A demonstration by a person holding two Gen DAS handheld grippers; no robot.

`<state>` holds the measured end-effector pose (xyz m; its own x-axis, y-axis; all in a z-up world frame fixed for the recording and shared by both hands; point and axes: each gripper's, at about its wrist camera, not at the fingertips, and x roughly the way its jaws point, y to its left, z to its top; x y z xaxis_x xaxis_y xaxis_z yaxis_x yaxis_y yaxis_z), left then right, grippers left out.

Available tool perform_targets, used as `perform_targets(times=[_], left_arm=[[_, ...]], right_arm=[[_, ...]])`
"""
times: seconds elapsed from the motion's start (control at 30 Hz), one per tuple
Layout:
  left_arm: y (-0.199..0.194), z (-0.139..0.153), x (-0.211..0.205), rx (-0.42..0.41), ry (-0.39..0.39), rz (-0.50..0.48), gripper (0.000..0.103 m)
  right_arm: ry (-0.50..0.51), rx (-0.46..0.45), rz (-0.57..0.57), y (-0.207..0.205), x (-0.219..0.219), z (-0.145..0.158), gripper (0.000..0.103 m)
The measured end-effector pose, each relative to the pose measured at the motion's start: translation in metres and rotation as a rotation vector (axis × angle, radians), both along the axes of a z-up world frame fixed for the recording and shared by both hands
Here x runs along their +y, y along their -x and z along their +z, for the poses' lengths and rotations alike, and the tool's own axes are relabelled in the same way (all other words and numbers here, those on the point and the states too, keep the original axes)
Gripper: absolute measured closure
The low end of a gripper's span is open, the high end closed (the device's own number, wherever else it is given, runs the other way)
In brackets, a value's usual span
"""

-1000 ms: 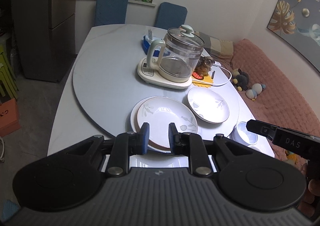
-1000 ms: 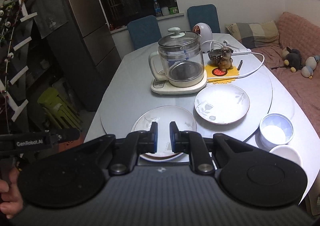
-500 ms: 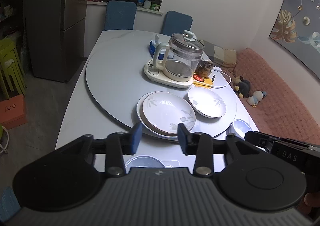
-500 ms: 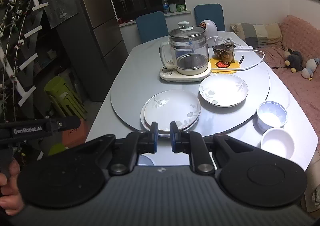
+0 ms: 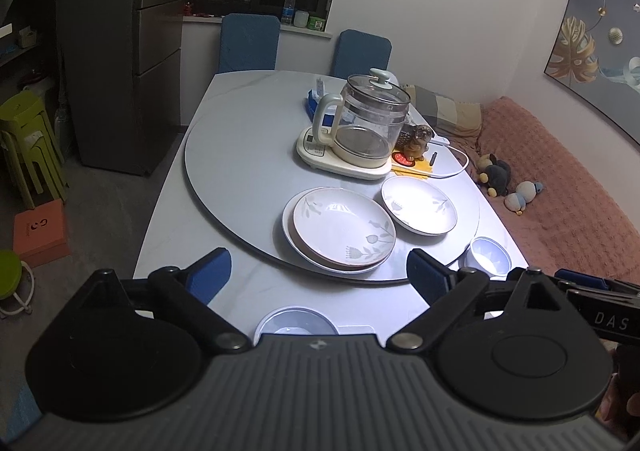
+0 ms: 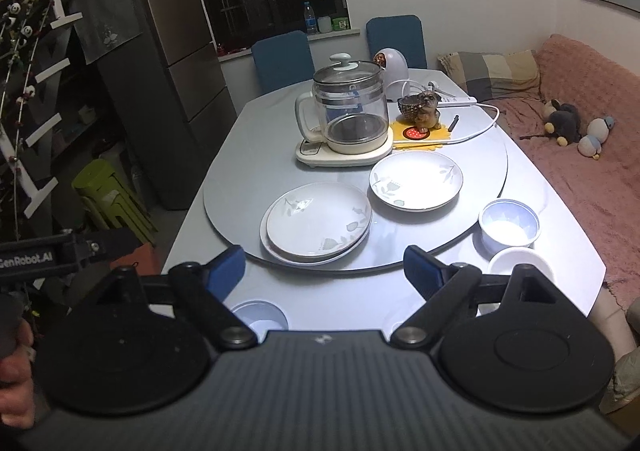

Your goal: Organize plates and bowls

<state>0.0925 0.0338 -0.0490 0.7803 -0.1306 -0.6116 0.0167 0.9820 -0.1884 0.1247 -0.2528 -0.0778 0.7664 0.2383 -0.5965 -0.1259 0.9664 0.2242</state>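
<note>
Two floral white plates sit stacked [image 5: 344, 229] [image 6: 318, 221] on the near part of the grey turntable [image 5: 240, 171]. A single floral plate [image 5: 418, 205] [image 6: 416, 181] lies to their right. Off the turntable at the right stand a pale blue bowl [image 5: 490, 255] [image 6: 510, 225] and a white bowl [image 6: 520, 263]. Another pale bowl [image 5: 296, 321] [image 6: 260, 315] shows just past each gripper body. My left gripper [image 5: 318, 265] and right gripper [image 6: 324, 262] hover short of the stacked plates. Their jaws are opening wide, with nothing between them.
A glass kettle on its base [image 5: 372, 127] [image 6: 348, 107], a dog figurine [image 6: 426, 111] on a yellow mat and a white cord occupy the turntable's far side. Two blue chairs stand behind the table, a fridge [image 6: 172, 91] at the left, a pink sofa [image 6: 580, 155] at the right.
Both grippers have drawn back from the stacked plates and gone from nearly shut to wide open. More of the table's near edge and a near bowl have come into view.
</note>
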Motion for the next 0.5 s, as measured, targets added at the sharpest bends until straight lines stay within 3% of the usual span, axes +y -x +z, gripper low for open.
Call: perform_targets(times=[0.23, 0.5], left_arm=[[-0.021, -0.002, -0.016, -0.003, -0.022, 0.016, 0.006], [-0.056, -0.002, -0.034, 0.008, 0.005, 0.027, 0.006]], right_arm=[[-0.004, 0.003, 0.036, -0.017, -0.007, -0.004, 0.015], [-0.011, 0.006, 0.033, -0.046, -0.031, -0.005, 0.016]])
